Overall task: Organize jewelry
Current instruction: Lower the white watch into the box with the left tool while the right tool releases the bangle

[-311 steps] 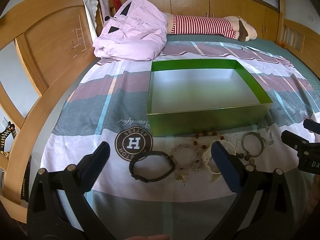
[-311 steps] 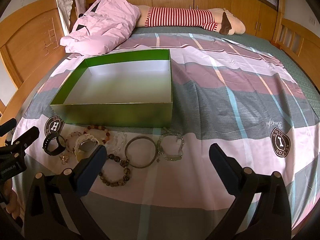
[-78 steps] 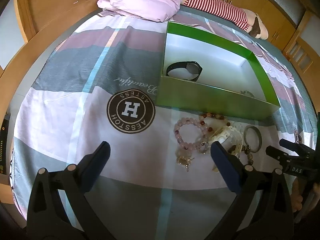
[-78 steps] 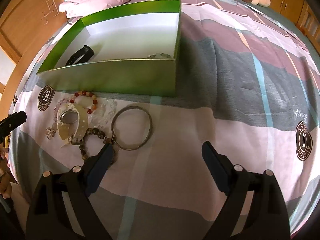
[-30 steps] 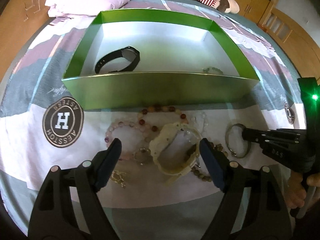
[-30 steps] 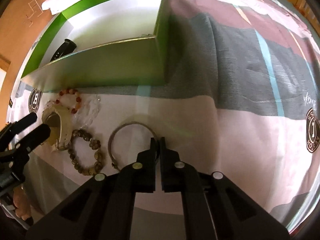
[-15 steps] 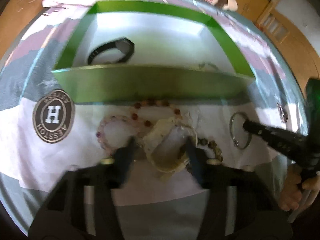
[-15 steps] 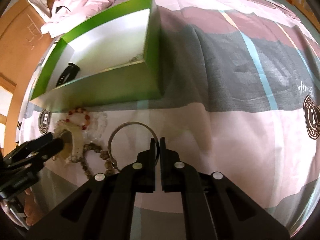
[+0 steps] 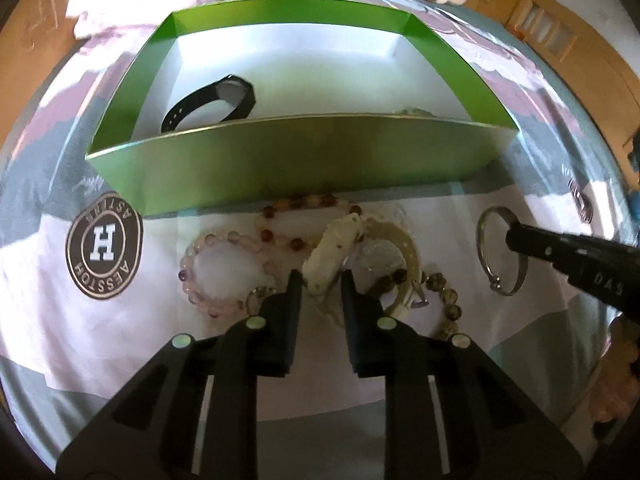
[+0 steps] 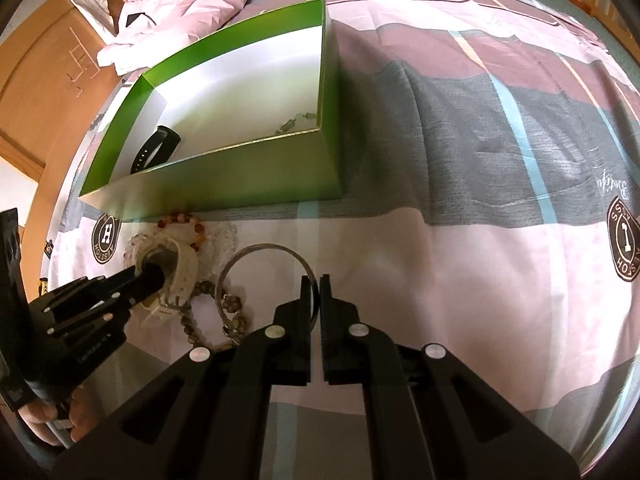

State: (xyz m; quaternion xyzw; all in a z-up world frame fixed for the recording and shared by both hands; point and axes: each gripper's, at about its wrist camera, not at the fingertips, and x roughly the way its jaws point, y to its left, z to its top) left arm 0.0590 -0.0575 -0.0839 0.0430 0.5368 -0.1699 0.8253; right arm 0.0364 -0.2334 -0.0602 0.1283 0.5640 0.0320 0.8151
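Note:
A green box (image 9: 304,160) sits on the bed and holds a black watch (image 9: 208,104) and a small green bracelet (image 10: 294,122). In front of it lie a cream watch (image 9: 336,252), a pink bead bracelet (image 9: 220,268), a red-and-amber bead bracelet (image 9: 296,204), a brown bead bracelet (image 9: 444,292) and a silver bangle (image 9: 498,256). My left gripper (image 9: 318,280) is shut on the cream watch's strap. My right gripper (image 10: 315,284) is shut on the silver bangle (image 10: 260,276) at its right rim.
The bed has a striped pink, grey and maroon sheet with round logos (image 9: 104,248). A pink garment (image 10: 192,4) and a striped pillow lie at the head. A wooden bed frame (image 10: 48,80) runs along the left side.
My left gripper has closed from open onto the cream watch's strap. My right gripper stays shut on the silver bangle and has lifted and tilted it a little.

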